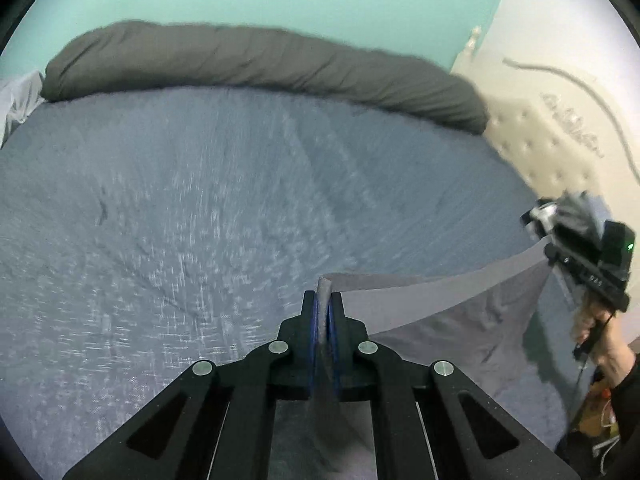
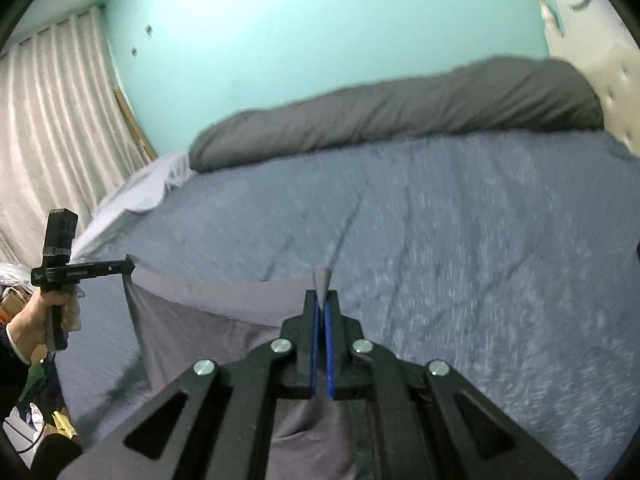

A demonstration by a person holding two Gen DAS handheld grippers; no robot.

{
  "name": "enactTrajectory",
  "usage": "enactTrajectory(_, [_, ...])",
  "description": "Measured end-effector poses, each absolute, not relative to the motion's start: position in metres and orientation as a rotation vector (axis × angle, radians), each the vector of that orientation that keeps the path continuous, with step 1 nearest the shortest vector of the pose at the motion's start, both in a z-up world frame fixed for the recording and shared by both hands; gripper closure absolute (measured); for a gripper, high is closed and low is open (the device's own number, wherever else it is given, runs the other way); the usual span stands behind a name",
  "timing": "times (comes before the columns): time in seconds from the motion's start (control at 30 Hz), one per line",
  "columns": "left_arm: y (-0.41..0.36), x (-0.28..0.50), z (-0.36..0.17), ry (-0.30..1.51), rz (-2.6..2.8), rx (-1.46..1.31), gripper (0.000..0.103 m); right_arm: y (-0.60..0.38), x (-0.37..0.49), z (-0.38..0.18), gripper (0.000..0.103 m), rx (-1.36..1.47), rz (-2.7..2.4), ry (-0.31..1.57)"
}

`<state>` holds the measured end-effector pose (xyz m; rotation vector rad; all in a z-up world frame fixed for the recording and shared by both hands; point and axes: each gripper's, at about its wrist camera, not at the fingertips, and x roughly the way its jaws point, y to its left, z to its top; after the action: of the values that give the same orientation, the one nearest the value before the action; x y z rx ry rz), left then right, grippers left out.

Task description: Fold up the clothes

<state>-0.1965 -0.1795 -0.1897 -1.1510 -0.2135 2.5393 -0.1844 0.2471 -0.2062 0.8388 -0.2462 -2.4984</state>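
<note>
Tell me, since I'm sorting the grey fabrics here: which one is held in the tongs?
The light grey garment, stretched between both tongs; the dark roll and blue bedcover lie untouched.

**Counting What Is on the Bed**

There are two grippers: the left gripper (image 1: 325, 300) and the right gripper (image 2: 321, 302). There is one grey cloth (image 1: 448, 312). There is one bed (image 1: 180, 208) with one long dark pillow (image 1: 256, 64). One curtain (image 2: 52, 120) hangs by the wall. Two hands hold the grippers: the right hand (image 1: 600, 336) and the left hand (image 2: 42, 316).
</note>
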Motion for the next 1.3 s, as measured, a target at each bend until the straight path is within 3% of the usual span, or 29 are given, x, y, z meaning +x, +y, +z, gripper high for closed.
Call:
enactTrajectory(0.5, [-0.170, -0.076, -0.027, -0.149, 2.648, -0.848, 0.098, 0.257, -0.100, -0.071, 0.101, 0.529, -2.510, -0.199])
enactTrajectory(0.63, [-0.177, -0.059, -0.015, -0.164, 2.640, -0.844, 0.098, 0.262, -0.088, -0.059, 0.101, 0.506, -2.501, -0.201])
enactTrajectory(0.9, [-0.169, -0.065, -0.048, -0.182, 2.638, -0.953, 0.098, 0.260, -0.101, -0.096, 0.101, 0.662, -2.484, -0.223])
enactTrajectory(1.3, [-0.173, -0.177, -0.199, -0.297, 2.594, -1.279, 0.098, 0.243, -0.191, -0.232, 0.101, 1.022, -2.474, -0.269])
